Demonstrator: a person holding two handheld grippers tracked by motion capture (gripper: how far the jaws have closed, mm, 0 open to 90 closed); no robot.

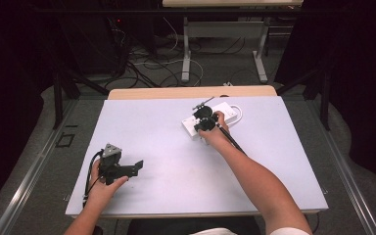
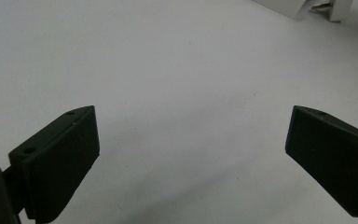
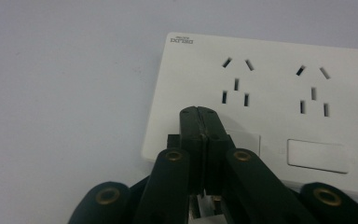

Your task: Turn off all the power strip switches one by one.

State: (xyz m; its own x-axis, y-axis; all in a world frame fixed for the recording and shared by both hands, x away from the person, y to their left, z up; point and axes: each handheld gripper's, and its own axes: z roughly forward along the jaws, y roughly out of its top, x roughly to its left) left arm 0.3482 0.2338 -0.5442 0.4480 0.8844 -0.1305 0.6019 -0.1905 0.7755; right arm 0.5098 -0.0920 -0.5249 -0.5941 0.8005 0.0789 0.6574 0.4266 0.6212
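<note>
Right gripper (image 3: 204,112): jaws pressed flat together, nothing visible between them, tips over the near edge of the white power strip (image 3: 279,93). In the right gripper view the tips sit at lower centre of frame, just below the left socket group and beside the left of two blank rocker switches; can't tell if they touch the strip face. In the high view the right gripper (image 1: 204,119) is at upper centre-right of the table (image 1: 142,127), right hand (image 1: 216,132) wrapped around it, forearm coming in from the bottom right.

Left gripper (image 2: 191,140): jaws spread wide, empty, only bare white tabletop between them. In the high view the left gripper (image 1: 127,169) lies at lower left of the table, held by the left hand (image 1: 103,183), grey plate on top, cable trailing down toward the table edge, jaws pointing right.

Power strip (image 1: 214,119): lies flat on the table, upper centre-right in the high view, directly under the right gripper and well apart from the left one. Long axis runs diagonally, lower left to upper right of the frame. Its white cord loops at the upper-right end. Socket face up. In the left gripper view, a corner of the strip (image 2: 303,7) shows at the top right edge.

No containers on the table. Table surface is a white sheet with a wood edge at the far side.
</note>
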